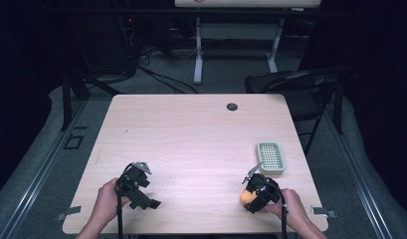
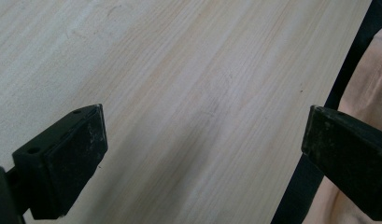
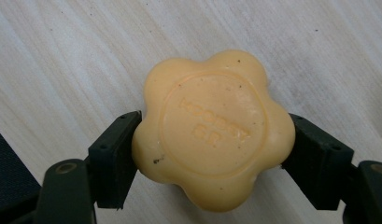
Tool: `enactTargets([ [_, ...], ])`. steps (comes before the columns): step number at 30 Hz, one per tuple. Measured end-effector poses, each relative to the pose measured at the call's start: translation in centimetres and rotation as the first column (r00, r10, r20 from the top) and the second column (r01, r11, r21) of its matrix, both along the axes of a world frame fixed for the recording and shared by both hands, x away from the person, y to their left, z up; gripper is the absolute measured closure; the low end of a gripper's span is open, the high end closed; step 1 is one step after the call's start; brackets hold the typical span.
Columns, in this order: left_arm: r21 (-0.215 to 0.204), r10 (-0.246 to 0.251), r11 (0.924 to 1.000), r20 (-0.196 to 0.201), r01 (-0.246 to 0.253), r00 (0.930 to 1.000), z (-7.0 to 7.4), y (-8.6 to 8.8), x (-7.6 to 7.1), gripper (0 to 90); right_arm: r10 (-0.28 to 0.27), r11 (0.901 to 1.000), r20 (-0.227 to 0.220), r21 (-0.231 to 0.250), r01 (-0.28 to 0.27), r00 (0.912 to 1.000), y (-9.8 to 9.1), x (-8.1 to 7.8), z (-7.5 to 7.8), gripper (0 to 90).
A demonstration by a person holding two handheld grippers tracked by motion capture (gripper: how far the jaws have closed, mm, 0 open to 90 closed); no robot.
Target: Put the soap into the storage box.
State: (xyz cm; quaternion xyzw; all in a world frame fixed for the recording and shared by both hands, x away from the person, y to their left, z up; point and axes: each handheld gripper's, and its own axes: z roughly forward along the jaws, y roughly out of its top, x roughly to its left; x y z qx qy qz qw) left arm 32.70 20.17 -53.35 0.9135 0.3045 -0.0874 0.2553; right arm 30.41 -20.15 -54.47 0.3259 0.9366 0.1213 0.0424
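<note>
soap dish (image 1: pixel 270 157) empty, soap (image 3: pixel 212 128) in R tongs (image 3: pixel 212 154)

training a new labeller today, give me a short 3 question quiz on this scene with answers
1. True or false: the right hand-held gripper is shut on the orange flower-shaped soap.
2. Which stands nearest the soap in the high view? A) the green soap dish B) the left hand-held gripper C) the folding chair
3. Fill in: the left hand-held gripper's jaws stand ___, with bare table between them.

Key:
1. True; both pads press the soap's sides.
2. A
3. open
</note>
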Motion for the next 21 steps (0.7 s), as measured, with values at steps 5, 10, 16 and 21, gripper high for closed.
enactTargets([
  [5,-0.001,0.001,1.0000,0.001,-0.001,1.0000,-0.04,-0.05,0.00,0.5,-0.004,1.0000,0.000,-0.008,0.004,1.0000,-0.15,0.12,0.05,25.1],
  [10,-0.001,0.001,1.0000,0.000,-0.001,1.0000,-0.06,-0.05,0.02,0.5,-0.004,1.0000,-0.005,-0.007,0.004,1.0000,-0.11,0.07,-0.25,25.0],
  [16,0.000,0.000,1.0000,0.000,0.000,1.0000,-0.07,-0.06,0.01,0.5,0.003,0.9994,-0.005,-0.033,-0.003,1.0000,0.00,0.02,-0.44,24.5],
  [21,0.004,-0.003,1.0000,-0.006,0.003,1.0000,-0.07,-0.09,0.07,0.5,-0.004,0.9999,-0.007,-0.012,0.003,1.0000,0.02,0.15,-0.56,22.8],
])
